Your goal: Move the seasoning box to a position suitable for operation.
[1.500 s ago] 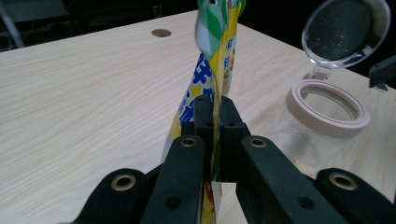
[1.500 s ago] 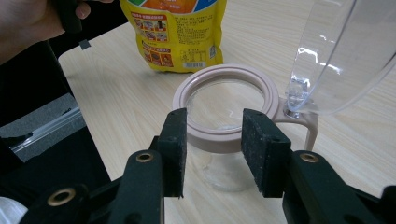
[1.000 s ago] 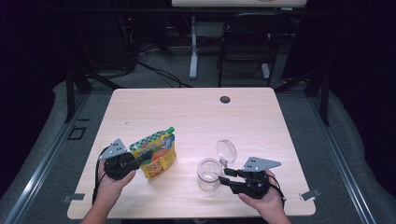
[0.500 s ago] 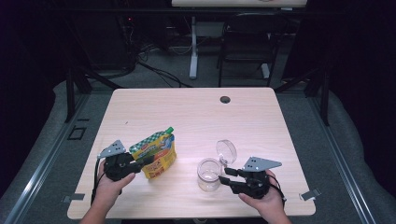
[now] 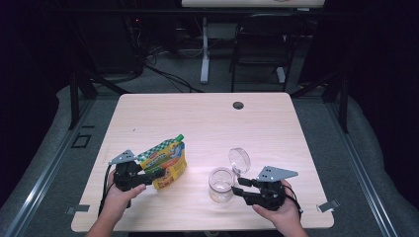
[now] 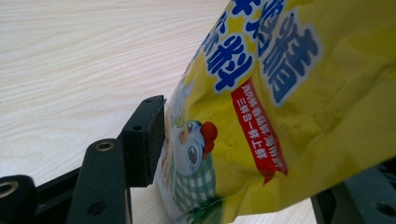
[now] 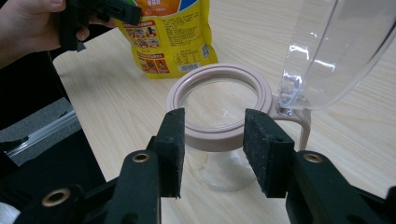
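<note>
We are looking down on a light wooden table (image 5: 207, 123). The yellow pouch (image 5: 165, 159) with a green cap is lying flat on the near left part of it, cap pointing away from the person. The left gripper (image 5: 152, 174) is sitting at the pouch's near edge. Its jaws have just been opening; in the left gripper view the pouch (image 6: 280, 93) is lying between them, one pad (image 6: 148, 140) right at the printed face, the other jaw spread off to the far side of the pouch. We are reading the jaws as spread wide and no longer clamping the pouch; whether the near pad is grazing the film we cannot tell.

The clear jar (image 5: 221, 183) is standing upright on the near middle of the table, well apart from the pouch, its hinged clear lid (image 5: 239, 160) flipped up and back. The right gripper (image 5: 238, 185) is resting just beside the jar. In the right gripper view the jaws are standing apart in front of the jar's pinkish rim (image 7: 219, 100), pads (image 7: 172, 149) short of the glass, holding nothing.
</note>
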